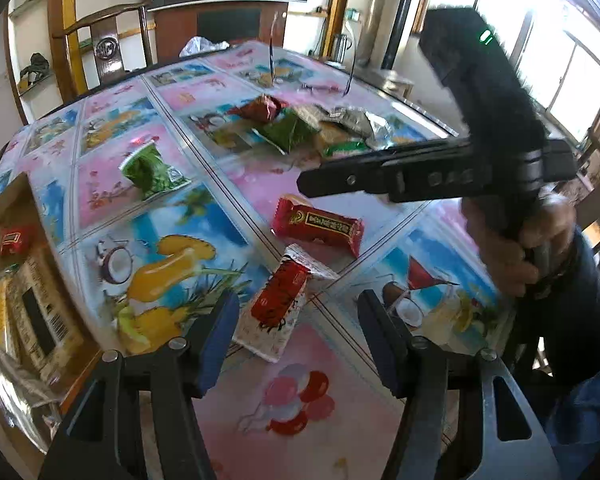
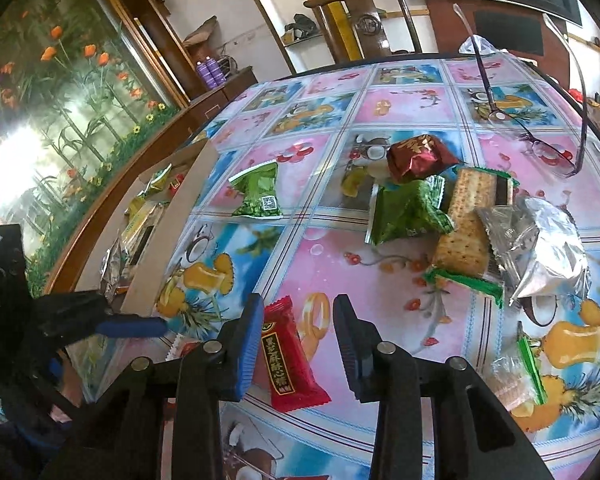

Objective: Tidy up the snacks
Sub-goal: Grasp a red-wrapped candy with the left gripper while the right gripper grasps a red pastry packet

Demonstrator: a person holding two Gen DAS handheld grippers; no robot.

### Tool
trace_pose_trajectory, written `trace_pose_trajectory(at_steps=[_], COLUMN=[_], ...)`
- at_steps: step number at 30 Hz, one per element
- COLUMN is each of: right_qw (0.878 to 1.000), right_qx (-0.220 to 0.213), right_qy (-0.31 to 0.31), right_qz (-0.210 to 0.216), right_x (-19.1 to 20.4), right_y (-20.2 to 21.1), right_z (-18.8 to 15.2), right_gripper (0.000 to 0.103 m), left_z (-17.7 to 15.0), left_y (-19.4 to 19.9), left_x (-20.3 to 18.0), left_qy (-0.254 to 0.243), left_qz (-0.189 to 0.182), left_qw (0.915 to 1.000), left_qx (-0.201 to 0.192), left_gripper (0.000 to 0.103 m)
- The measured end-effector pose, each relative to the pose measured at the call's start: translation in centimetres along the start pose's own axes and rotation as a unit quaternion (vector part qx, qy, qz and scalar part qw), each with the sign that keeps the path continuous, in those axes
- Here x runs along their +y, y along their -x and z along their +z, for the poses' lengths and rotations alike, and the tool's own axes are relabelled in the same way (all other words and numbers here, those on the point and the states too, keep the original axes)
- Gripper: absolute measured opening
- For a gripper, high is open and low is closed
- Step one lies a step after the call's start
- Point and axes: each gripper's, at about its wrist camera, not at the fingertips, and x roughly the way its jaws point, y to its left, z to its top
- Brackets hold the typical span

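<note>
In the left wrist view my left gripper (image 1: pixel 298 340) is open and points down at the table. A red-and-white snack packet (image 1: pixel 276 312) lies flat between its blue pads (image 1: pixel 216 340), with neither pad pressing on it. Just beyond lies a red candy bar (image 1: pixel 318 226), under the side-on tips of my right gripper (image 1: pixel 312 182). In the right wrist view my right gripper (image 2: pixel 298 344) is open around that red candy bar (image 2: pixel 288 360). The bar rests on the table beside the left pad, with a gap to the right one. My left gripper (image 2: pixel 140 326) shows at the lower left.
A cardboard box (image 2: pixel 172 216) holding several snacks stands at the table's left edge. A green packet (image 2: pixel 258 192) lies alone. A pile at the far right holds a dark red packet (image 2: pixel 416 158), a green packet (image 2: pixel 408 212), crackers (image 2: pixel 464 232) and a silver packet (image 2: pixel 540 248). Eyeglasses (image 2: pixel 548 148) lie behind the pile.
</note>
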Motion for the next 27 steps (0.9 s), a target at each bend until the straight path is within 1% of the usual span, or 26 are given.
trace_pose_trajectory(at_steps=[3,4,5,6,7,8,9,10,13,15,18,19,20,21,23,25,27], right_qw=[1.000,1.000,1.000,1.000,1.000,1.000,1.000,1.000,0.999,0.998,0.995,0.995,0.994,0.992,0.993,0.995,0.997], right_qx=[0.000,0.000,0.000,0.001,0.001,0.003,0.007,0.010,0.025,0.039,0.058,0.054,0.053,0.052,0.043,0.031,0.013], right_qy=[0.000,-0.001,-0.001,-0.002,-0.002,-0.001,0.003,0.007,0.026,0.043,0.069,0.080,0.090,0.098,0.091,0.068,0.036], right_qz=[-0.001,-0.002,-0.003,-0.005,-0.005,-0.005,-0.006,-0.007,-0.012,-0.016,-0.031,-0.038,-0.044,-0.052,-0.063,-0.073,-0.073], right_x=[0.0,-0.1,-0.1,-0.2,-0.3,-0.3,-0.2,-0.1,0.6,1.1,1.8,2.1,2.4,2.6,2.4,1.5,0.4], right_y=[0.2,0.3,0.3,0.4,0.4,0.4,0.3,0.2,-0.3,-0.9,-1.8,-1.8,-1.9,-2.0,-2.0,-1.7,-1.0], right_z=[-0.1,-0.1,-0.1,-0.1,-0.2,-0.2,-0.2,-0.3,-0.6,-0.9,-1.4,-1.6,-1.7,-1.8,-1.7,-1.4,-0.9], right_gripper=[0.039,0.039,0.039,0.039,0.039,0.039,0.039,0.039,0.039,0.039,0.039,0.038,0.029,0.022,0.021,0.021,0.021], left_z=[0.2,0.3,0.4,0.4,0.6,0.7,0.9,1.1,1.4,1.6,1.8,1.7,1.8,1.8,2.0,2.3,2.8], left_y=[-1.2,-1.8,-2.2,-2.5,-2.6,-2.7,-2.7,-2.8,-3.0,-3.0,-3.2,-3.2,-3.3,-3.4,-3.5,-3.5,-3.7], left_x=[-0.6,-0.6,-0.6,-0.5,-0.4,-0.2,0.1,0.6,1.9,2.6,3.0,3.0,3.0,3.1,3.1,3.3,3.4], left_qy=[-0.007,-0.008,-0.004,0.002,0.005,0.010,0.019,0.033,0.067,0.091,0.105,0.107,0.109,0.114,0.117,0.127,0.140], left_qz=[0.012,0.024,0.035,0.045,0.061,0.068,0.074,0.082,0.116,0.125,0.136,0.138,0.139,0.140,0.141,0.135,0.132], left_qw=[0.9998,0.9994,0.9991,0.9986,0.9979,0.9975,0.9969,0.9960,0.9910,0.9880,0.9851,0.9845,0.9839,0.9832,0.9825,0.9819,0.9804], left_qx=[0.018,0.023,0.026,0.028,0.021,0.019,0.017,0.013,0.003,-0.004,-0.015,-0.019,-0.023,-0.027,-0.031,-0.036,-0.042], left_gripper=[0.061,0.060,0.054,0.050,0.042,0.039,0.030,0.028,0.028,0.028,0.028,0.028,0.027,0.027,0.026,0.026,0.026])
